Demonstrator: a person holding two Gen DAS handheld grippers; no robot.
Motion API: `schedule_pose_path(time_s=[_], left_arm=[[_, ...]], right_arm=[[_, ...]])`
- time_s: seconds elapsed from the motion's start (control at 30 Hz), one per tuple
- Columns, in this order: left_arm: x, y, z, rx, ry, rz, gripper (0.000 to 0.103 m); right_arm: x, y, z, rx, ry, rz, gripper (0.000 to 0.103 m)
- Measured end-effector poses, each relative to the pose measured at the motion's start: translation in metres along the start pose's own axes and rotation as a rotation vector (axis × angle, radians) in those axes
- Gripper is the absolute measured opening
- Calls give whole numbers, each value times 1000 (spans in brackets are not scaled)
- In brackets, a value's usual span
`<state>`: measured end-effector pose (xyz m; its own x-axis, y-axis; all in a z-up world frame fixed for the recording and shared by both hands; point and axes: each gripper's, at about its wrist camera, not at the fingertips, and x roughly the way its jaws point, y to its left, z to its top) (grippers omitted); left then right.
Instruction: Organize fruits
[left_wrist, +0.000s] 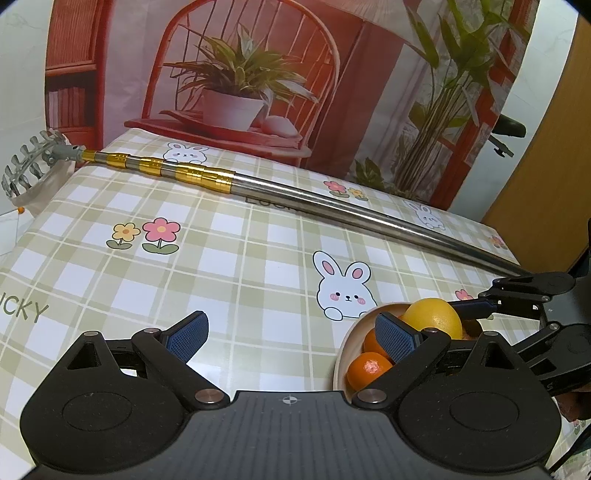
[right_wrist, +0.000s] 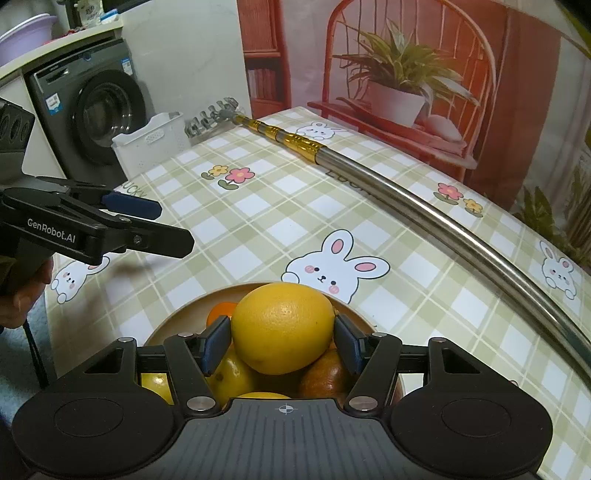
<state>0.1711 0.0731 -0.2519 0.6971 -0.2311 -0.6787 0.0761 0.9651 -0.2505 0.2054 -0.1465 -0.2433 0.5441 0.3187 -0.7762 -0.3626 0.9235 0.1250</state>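
Two tongs: right tongs (right_wrist: 282, 341) clamp big yellow citrus (right_wrist: 282, 326) above bowl (right_wrist: 184, 317), lower centre; left tongs (left_wrist: 291, 336) wide, empty. Risks: smooth round peel slipping, fruit dropping onto piled oranges (left_wrist: 367, 367), rolling across desk (right_wrist: 295, 221).

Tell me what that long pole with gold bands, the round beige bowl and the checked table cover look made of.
Long pole with gold bands: polished metal, probably steel; it mirrors the light.
Round beige bowl: matte, maybe wood or bamboo fibre; hard to tell.
Checked table cover: likely printed vinyl, with a smooth faint sheen.
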Motion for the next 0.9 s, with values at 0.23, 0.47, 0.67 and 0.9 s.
schedule_pose_path(time_s=[0.23,0.47,0.67,0.9], left_arm=[[0,-1,0,2,0,0,98],[-6,-6,3,15,-10,3,98],[-20,-15,8,39,-33,5,98],[-42,-40,15,92,-70,-12,99]], right_arm=[[2,-2,-1,5,1,-5,58],[1,0,-1,9,-8,-23,59],[-13,0,-2,41,-54,-61,73],[-50,-3,-10,121,-146,-125,90]])
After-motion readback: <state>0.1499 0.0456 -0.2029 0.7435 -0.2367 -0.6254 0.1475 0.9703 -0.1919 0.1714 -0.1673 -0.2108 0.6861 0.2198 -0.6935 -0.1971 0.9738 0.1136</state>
